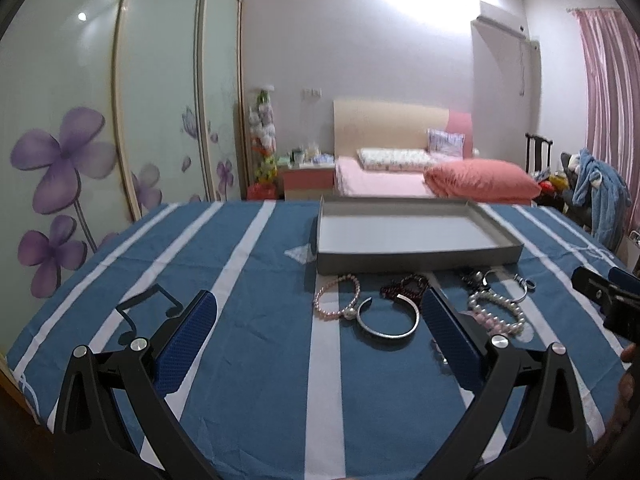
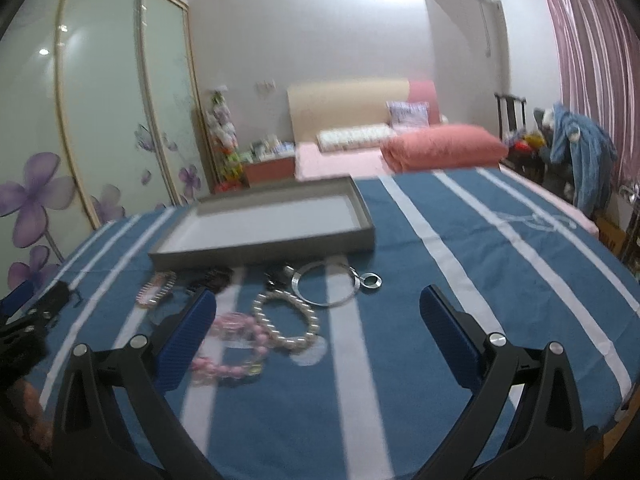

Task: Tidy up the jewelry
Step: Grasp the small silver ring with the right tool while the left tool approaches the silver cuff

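Observation:
A shallow grey tray (image 1: 416, 256) (image 2: 264, 250) lies empty on a blue-and-white striped cloth. In front of it lies the jewelry: a pink pearl bracelet (image 1: 335, 298), a silver cuff bangle (image 1: 387, 317), a dark red bead bracelet (image 1: 406, 284), a white pearl bracelet (image 1: 498, 312) (image 2: 286, 320), a pink bead bracelet (image 2: 234, 350) and a thin silver hoop with a ring pendant (image 2: 326, 284). My left gripper (image 1: 320, 300) hovers open just short of the bangle. My right gripper (image 2: 318, 300) is open above the white pearls and the hoop; it also shows in the left wrist view (image 1: 604, 292).
The striped cloth (image 1: 240, 264) (image 2: 480, 240) covers the table, whose edges fall off left and right. Behind are a bed with a coral pillow (image 1: 480, 180), a wardrobe with purple flowers (image 1: 60, 160), pink curtains (image 2: 592, 60) and a chair heaped with clothes (image 2: 580, 144).

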